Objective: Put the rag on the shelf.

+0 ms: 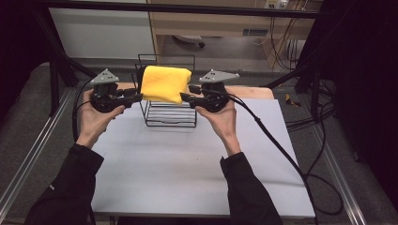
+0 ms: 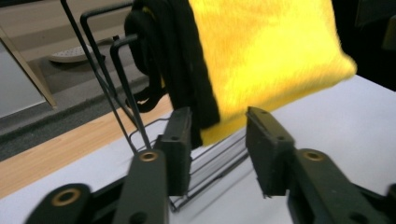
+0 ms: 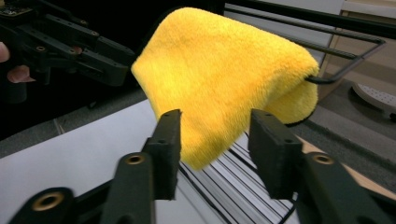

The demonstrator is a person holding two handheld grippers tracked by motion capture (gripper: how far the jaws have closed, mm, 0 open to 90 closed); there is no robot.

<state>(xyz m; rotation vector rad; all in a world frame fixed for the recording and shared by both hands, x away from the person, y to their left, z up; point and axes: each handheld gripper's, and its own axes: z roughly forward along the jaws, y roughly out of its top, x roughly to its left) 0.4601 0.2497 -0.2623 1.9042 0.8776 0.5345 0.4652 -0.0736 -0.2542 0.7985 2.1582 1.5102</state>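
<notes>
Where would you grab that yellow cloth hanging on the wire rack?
Probably by its lower hanging corners, one from each side. The yellow cloth drapes over the wire rack, so its edges hang free, and the left gripper and right gripper already flank it with jaws open.

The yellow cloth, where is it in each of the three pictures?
High view: the yellow cloth hangs over the black wire rack, top middle, between both tongs.
Left gripper view: upper right, above the open jaws.
Right gripper view: centre, just beyond the open jaws.
Shared landmark: the wire rack.
</notes>
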